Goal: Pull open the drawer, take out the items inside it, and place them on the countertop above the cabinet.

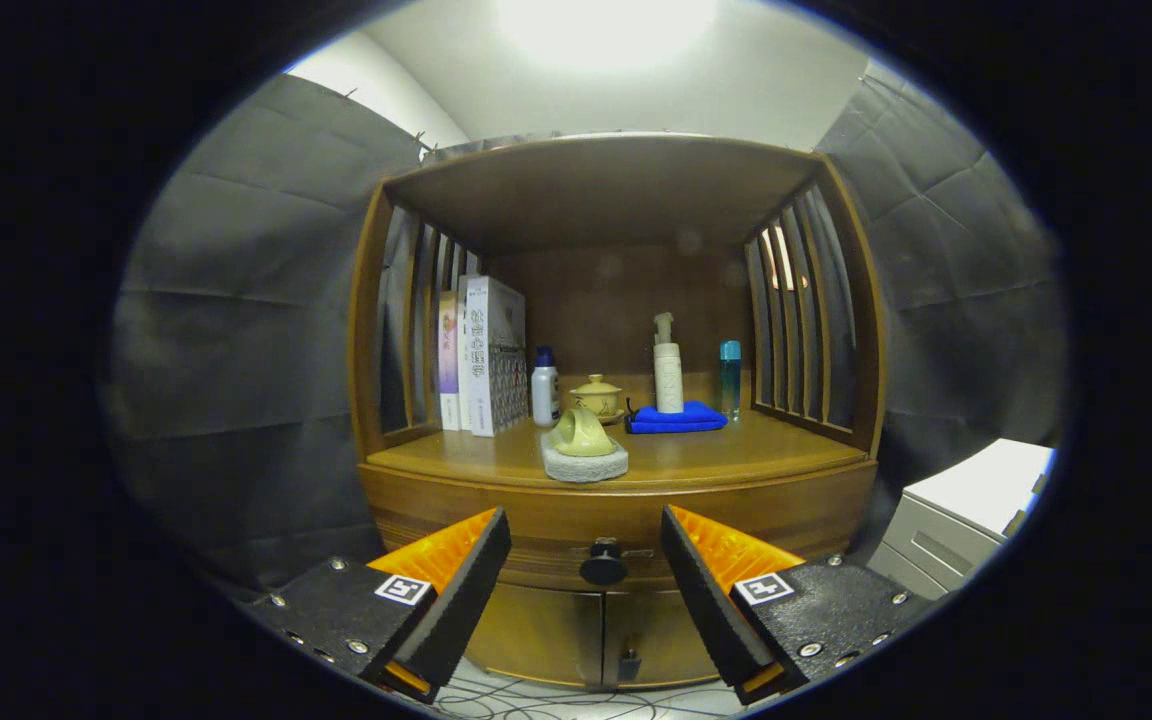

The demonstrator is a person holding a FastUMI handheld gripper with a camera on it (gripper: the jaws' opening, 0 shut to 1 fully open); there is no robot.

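Lining up w/ fingers spread wide, the hand-held gripper (586, 590) frames the small black round drawer knob (603, 566) just beyond, drawer still shut under desk (736, 455); centre, clamp, pull straight toward near side.

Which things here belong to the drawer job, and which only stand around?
For the job: drawer, shut; its black knob, ahead between the open gripper fingers; countertop.

Standing around: books, white bottle, lidded cup, pump bottle on blue cloth, blue bottle, tipped cup on grey pad.
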